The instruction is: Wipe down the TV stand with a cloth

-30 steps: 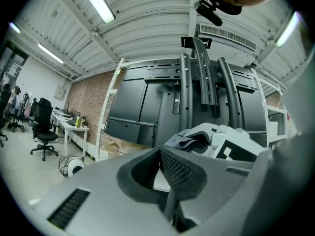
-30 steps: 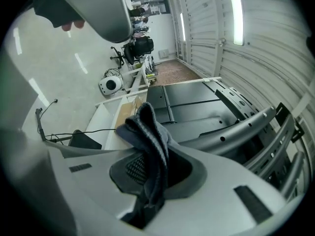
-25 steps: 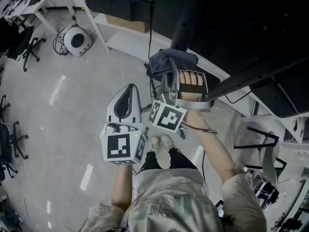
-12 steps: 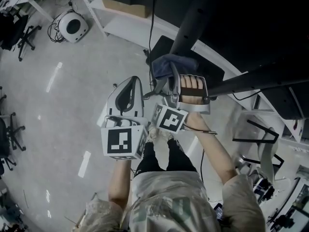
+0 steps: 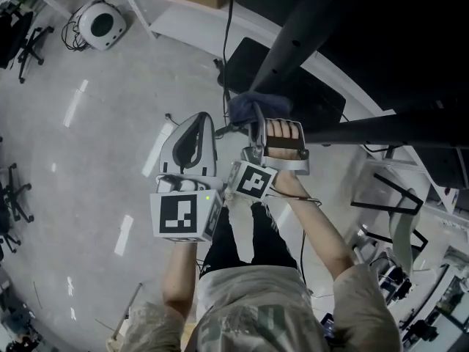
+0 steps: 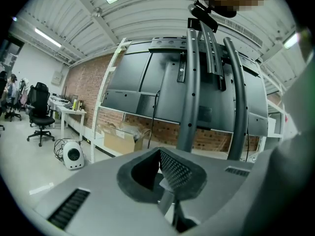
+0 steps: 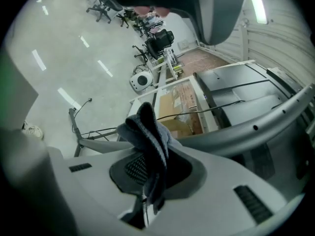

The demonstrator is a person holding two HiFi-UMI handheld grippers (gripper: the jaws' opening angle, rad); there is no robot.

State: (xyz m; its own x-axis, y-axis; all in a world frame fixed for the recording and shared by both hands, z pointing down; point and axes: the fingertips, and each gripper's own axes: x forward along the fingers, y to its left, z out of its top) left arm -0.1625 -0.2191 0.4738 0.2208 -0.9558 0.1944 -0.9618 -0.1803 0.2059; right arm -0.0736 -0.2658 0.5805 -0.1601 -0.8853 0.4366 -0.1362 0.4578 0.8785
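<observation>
We have the cloth [image 7: 147,132] clamped in the right gripper [image 7: 146,178], a blue-grey wad standing up out of the closed jaws. From the head view it hangs in the air [image 5: 249,107] just beside the near edge of the TV stand [image 5: 304,31], over the corner of its dark base plate [image 5: 300,94]. We cannot tell whether it touches anything, and the right gripper view shows the fabric loose, with one pale tube of the stand [image 7: 256,127] passing behind it.

The left gripper [image 5: 198,123] hangs beside the right one. Its jaws are closed on each other with nothing between them [image 6: 165,168], and they face the stand's dark uprights [image 6: 189,92].

As we judge it, the wiping proper is not under way at this moment: the cloth is ready and close, but no surface shows contact, and nothing tells us which parts are clean. The base plate, the floor legs and the tall uprights all appear to be left.

A black cable [image 5: 231,20] drops down at the stand's near corner, right where the cloth must pass, so it could snag. Farther off stand a white shelving frame [image 6: 106,107], a cardboard box [image 6: 118,141], a round white appliance [image 5: 99,24] and an office chair [image 6: 42,119], all well clear of us.
</observation>
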